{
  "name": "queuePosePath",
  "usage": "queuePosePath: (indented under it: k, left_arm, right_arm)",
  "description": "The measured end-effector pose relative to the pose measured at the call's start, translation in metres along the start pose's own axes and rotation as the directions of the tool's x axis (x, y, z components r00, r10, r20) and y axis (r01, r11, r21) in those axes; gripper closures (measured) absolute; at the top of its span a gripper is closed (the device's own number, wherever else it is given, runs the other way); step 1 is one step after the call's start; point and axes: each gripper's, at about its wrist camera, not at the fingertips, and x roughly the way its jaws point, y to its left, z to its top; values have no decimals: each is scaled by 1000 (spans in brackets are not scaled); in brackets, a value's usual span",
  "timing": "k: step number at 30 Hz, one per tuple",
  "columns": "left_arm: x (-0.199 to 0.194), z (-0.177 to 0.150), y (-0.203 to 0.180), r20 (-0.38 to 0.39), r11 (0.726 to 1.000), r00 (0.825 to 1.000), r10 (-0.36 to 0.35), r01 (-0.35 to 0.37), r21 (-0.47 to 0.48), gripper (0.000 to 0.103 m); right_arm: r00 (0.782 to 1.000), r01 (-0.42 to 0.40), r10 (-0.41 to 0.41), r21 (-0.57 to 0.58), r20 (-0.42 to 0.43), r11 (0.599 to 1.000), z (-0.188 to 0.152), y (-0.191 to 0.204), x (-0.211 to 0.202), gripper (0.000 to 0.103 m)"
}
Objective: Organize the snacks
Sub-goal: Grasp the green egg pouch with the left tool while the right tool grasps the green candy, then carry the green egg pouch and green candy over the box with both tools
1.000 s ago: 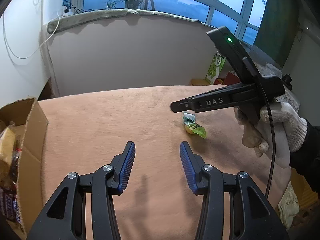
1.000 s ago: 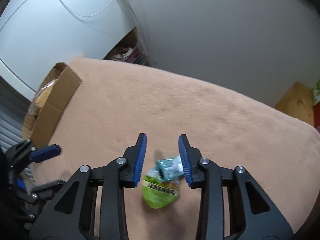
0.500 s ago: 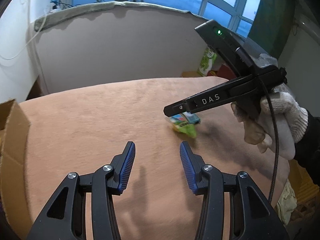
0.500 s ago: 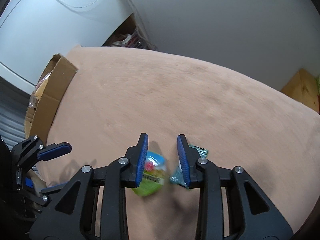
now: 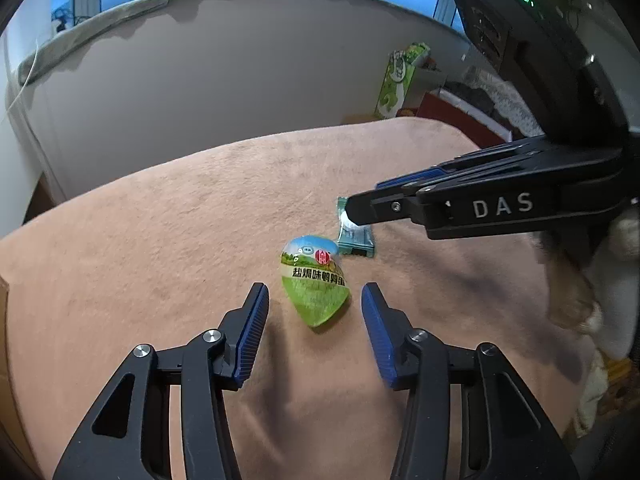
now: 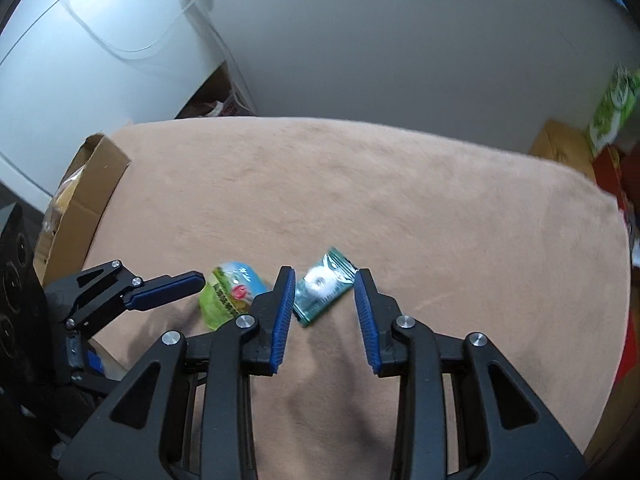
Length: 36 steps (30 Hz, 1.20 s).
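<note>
Two snack packets (image 5: 316,284) (image 6: 324,292), two grippers (image 5: 314,308) (image 6: 325,312), one cardboard box (image 6: 86,200)

**DAS on my right, Chinese print on the green pouch**

White capitals "DAS" stand on the black side of my right gripper (image 5: 352,216), plain to read from the left wrist view. On the green snack pouch (image 5: 316,284) a dark band carries a row of bold Chinese characters, and above it sits a small red round seal, its mark too small to read. The teal packet (image 6: 324,292) is blurred; its print is unreadable.
</note>
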Motion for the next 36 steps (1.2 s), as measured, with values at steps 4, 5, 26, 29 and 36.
queuePosePath:
  k: [4,5,26,29,36]
  left_arm:
    - [9,1,-2,-3,999,999,34,-34,14,55]
    - [11,3,0,-2,999,999,44,-43,11,55]
    - [10,6,29,7,989,993,117,-116,-91,68]
    - [8,5,32,8,988,992,123,-121,-97,68]
    - [1,1,35,19,987,992,126,-123,-107,69]
  right_arm:
    - [1000,-30,30,58,-5,998,3,-7,1,71]
    - [999,-38,39,64,-13,997,5,-9,3,71]
    - [993,120,-122,-120,-5,985,-6,30,23,72]
    - [982,188,-188,-184,17,965,-9,42,26,75]
    - [983,186,-182,-166,35,968,-10,44,24,87]
